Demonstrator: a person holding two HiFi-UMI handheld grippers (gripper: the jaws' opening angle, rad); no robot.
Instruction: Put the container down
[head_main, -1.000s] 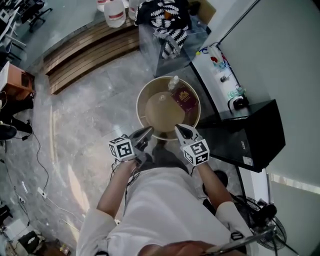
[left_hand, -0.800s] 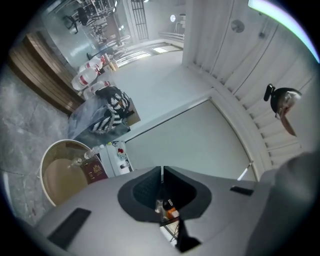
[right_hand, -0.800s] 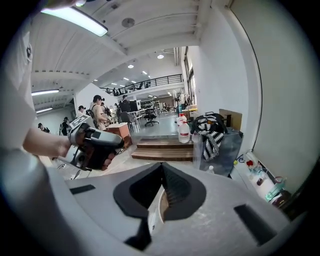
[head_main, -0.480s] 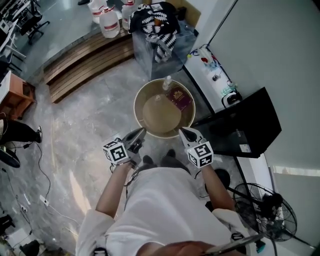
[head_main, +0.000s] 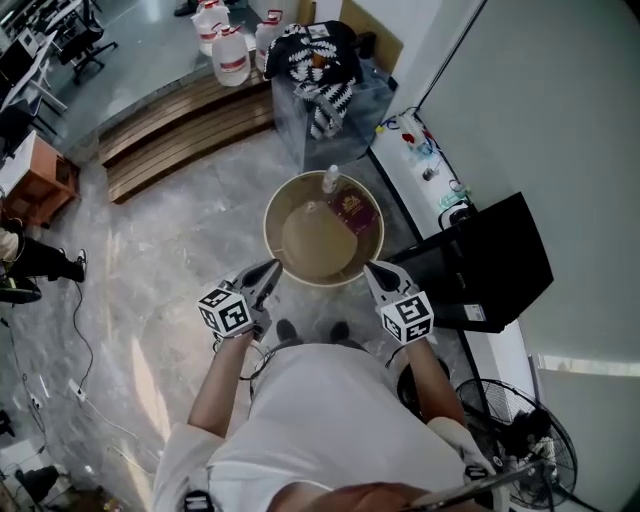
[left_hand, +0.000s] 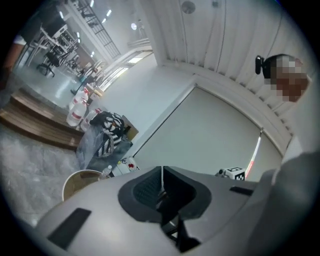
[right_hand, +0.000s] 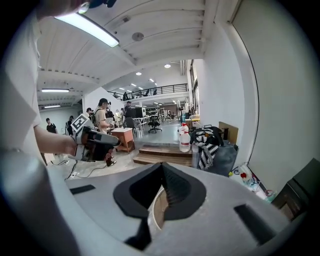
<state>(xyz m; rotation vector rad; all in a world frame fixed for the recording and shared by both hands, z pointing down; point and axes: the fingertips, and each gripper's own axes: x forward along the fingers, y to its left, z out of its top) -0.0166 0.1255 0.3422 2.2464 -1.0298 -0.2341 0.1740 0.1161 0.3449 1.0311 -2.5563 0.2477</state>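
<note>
Seen from above, a round beige container (head_main: 290, 205) sits on the grey marble floor (head_main: 170, 250) at the middle of the frame. Inside it, along its upper right edge, lie a small clear bottle (head_main: 329, 180) and a flat maroon packet (head_main: 352, 212).

A person in a white shirt fills the bottom of the frame, holding one pair of tongs in each hand. The left tongs (head_main: 266, 274) point up toward the container's lower left rim, and the right tongs (head_main: 373, 271) toward its lower right rim. Each gripper view shows its own tongs closed, tip against tip, with nothing held. In the left gripper view, the container is off to the lower left.

At the top of the frame a black-and-white patterned cloth (head_main: 322, 55) is draped over a clear bin. White jugs (head_main: 231, 56) stand to its left, beside wooden steps (head_main: 180, 130). A black panel (head_main: 490, 260) lies at the right.
</note>
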